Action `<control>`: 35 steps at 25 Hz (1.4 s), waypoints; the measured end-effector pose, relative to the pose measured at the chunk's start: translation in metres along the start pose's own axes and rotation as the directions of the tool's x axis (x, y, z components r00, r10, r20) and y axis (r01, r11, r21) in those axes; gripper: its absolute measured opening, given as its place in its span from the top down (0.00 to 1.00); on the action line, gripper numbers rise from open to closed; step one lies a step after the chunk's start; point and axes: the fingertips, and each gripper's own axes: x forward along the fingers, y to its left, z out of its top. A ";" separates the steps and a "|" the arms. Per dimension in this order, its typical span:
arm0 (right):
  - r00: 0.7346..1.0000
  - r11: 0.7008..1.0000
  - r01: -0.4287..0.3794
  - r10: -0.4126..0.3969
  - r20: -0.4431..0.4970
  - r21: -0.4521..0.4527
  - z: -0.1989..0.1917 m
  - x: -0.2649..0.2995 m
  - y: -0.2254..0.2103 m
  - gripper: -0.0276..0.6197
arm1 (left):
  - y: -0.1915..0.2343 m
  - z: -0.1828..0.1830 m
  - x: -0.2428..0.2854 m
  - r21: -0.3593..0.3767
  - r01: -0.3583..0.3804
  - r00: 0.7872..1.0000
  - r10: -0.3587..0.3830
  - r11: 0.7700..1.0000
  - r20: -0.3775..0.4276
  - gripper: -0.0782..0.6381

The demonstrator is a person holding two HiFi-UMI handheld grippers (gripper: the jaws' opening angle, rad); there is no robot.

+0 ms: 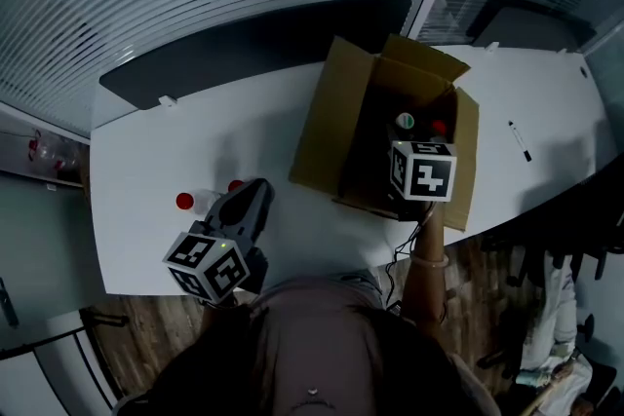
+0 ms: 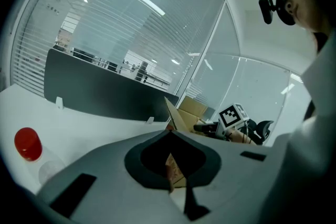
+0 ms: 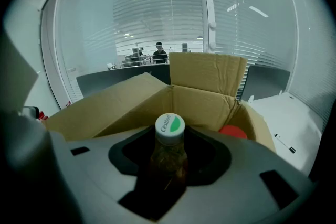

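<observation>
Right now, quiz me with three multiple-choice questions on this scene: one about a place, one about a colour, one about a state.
1. Where is the green-and-white-capped bottle? A. On a shelf. B. Between the right gripper's jaws, over the cardboard box. C. On the floor.
2. What colour are the bottle caps beside the left gripper? A. Blue. B. Yellow. C. Red.
3. How is the cardboard box? A. Open, flaps out. B. Taped shut. C. Flattened.
Answers: B, the right gripper view shows the jaws clamped on it; C, both caps are red; A, its flaps are spread.
</observation>
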 end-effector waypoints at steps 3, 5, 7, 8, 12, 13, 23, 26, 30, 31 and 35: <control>1.000 1.000 -0.007 0.007 0.006 0.001 0.001 0.000 -0.001 0.68 | 0.001 0.000 0.000 -0.002 -0.001 1.000 0.001 1.000 0.003 0.88; 1.000 1.000 -0.022 0.022 0.007 -0.014 0.001 -0.002 0.003 0.68 | 0.002 0.001 -0.002 -0.001 -0.004 1.000 0.004 1.000 0.006 0.88; 0.999 0.999 -0.034 0.035 0.022 -0.028 0.003 -0.005 0.007 0.69 | 0.003 0.001 -0.004 -0.001 -0.008 1.000 0.008 1.000 0.010 0.88; 0.999 0.999 -0.037 0.038 0.038 -0.032 0.006 -0.007 0.009 0.69 | 0.004 0.001 -0.005 -0.002 -0.010 1.000 0.010 1.000 0.013 0.88; 0.996 0.998 -0.033 0.038 0.086 -0.061 0.018 -0.019 0.012 0.69 | 0.004 0.002 -0.011 -0.003 -0.018 0.999 0.018 1.000 0.027 0.88; 0.995 0.997 -0.030 0.036 0.096 -0.071 0.020 -0.022 0.012 0.69 | 0.004 0.002 -0.013 -0.004 -0.020 0.999 0.020 1.000 0.031 0.88; 0.979 0.992 -0.020 0.044 0.199 -0.121 0.049 -0.067 0.021 0.69 | -0.002 0.000 -0.036 -0.019 -0.032 0.998 0.033 0.999 0.061 0.88; 0.970 0.991 -0.012 0.044 0.238 -0.135 0.059 -0.086 0.025 0.69 | -0.004 -0.001 -0.044 -0.021 -0.032 0.997 0.033 0.999 0.065 0.88; 0.954 0.989 -0.007 0.050 0.294 -0.147 0.072 -0.112 0.033 0.69 | -0.003 -0.004 -0.057 -0.023 -0.038 0.997 0.039 0.999 0.071 0.88; 0.950 0.989 -0.006 0.052 0.307 -0.149 0.074 -0.118 0.036 0.69 | -0.003 -0.006 -0.061 -0.023 -0.039 0.997 0.041 0.999 0.073 0.88; 0.936 0.986 -0.004 0.062 0.345 -0.165 0.081 -0.140 0.050 0.69 | -0.001 -0.010 -0.076 -0.027 -0.045 0.996 0.047 0.999 0.081 0.88</control>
